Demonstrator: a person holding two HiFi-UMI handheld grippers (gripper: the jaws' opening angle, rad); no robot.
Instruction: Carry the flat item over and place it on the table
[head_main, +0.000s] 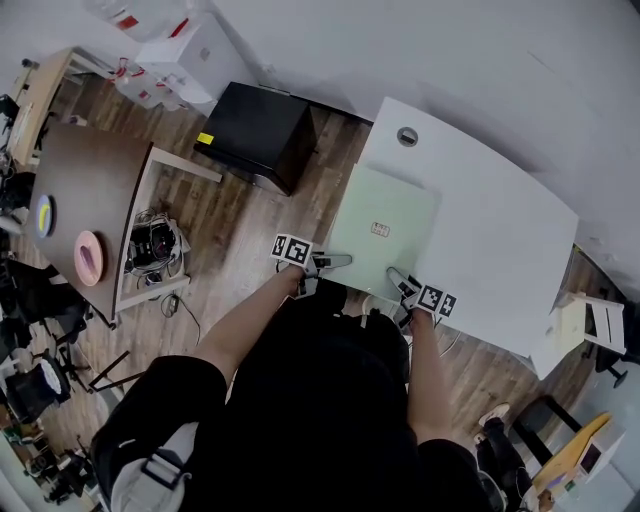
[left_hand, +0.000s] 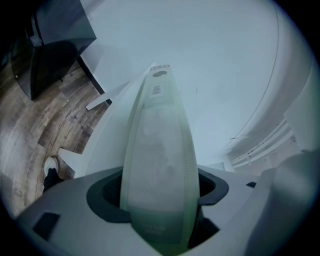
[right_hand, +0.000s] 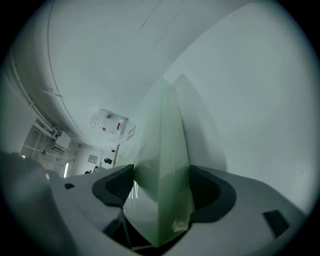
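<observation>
Pale green flat item (head_main: 385, 215) lies on the white desk (head_main: 490, 230), on the near left part. Its left edge runs close along the desk's left edge and its near edge is at the side where the person stands. There is a small label (head_main: 380, 229) near the middle of the item.

Left hand-held gripper (head_main: 338, 260) is at the item's near left corner. In the left gripper view (left_hand: 160, 200) the jaws are clamped on the flat item (left_hand: 160, 150), which fills the gap pad to pad and runs away from the camera, with stitching along one edge.

Right hand-held gripper (head_main: 400, 283) is at the near right corner, prongs spread. In the right gripper view (right_hand: 161, 195) the jaws are released and stand wide, not gripping, with the corner of the flat item (right_hand: 165, 140) between them.

Both of the person's forearms reach forward from the dark-clothed body at the bottom of the head view.

Desk has a round grommet (head_main: 407, 136) near its far end. Other things are well apart from the desk: a black box (head_main: 260, 130) on the wooden floor (head_main: 230, 230), and a brown table (head_main: 85, 175) at the left with a pink disc (head_main: 88, 257) on it.
</observation>
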